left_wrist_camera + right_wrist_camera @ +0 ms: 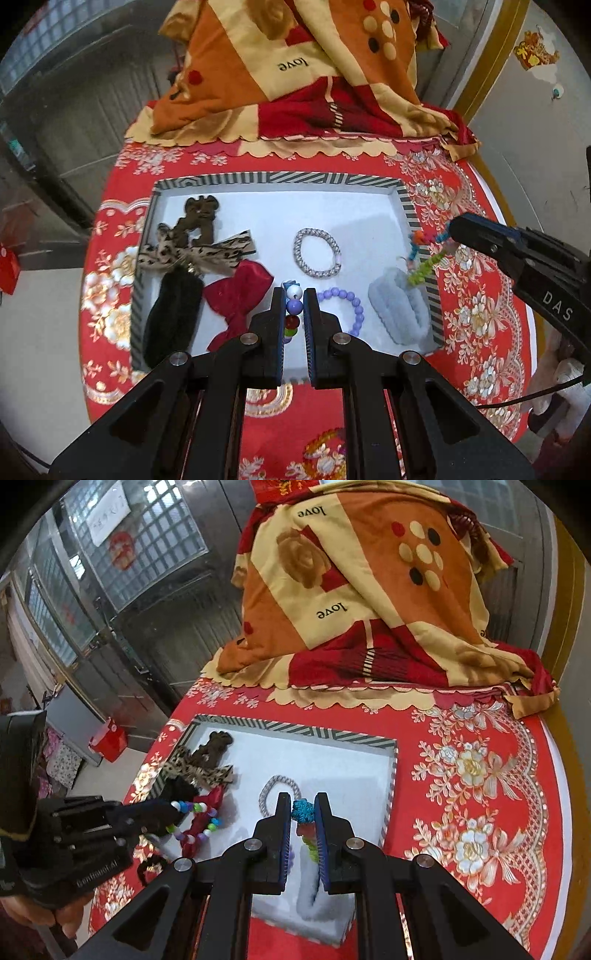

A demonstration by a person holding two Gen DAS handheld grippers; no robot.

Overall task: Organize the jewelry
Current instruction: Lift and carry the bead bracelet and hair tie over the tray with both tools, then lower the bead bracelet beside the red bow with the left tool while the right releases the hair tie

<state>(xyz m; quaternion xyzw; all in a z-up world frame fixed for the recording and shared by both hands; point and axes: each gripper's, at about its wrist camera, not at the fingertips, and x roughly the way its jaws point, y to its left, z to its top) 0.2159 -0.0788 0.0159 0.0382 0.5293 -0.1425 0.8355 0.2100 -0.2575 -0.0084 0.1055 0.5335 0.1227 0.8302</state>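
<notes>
A white tray with a striped rim sits on the red floral cloth. My left gripper is shut on a multicoloured bead bracelet above the tray's front; the bracelet also shows in the right wrist view. My right gripper is shut on a knotted cord ornament, blue, red and green, over the tray's right side; it hangs at the rim in the left wrist view. In the tray lie a silver chain bracelet, a lilac bead bracelet, a red bow and a grey fluffy scrunchie.
A leopard-print bow, a brown hair clip and a black fluffy piece fill the tray's left side. A folded orange and red blanket lies behind the tray. The table edge runs along the right.
</notes>
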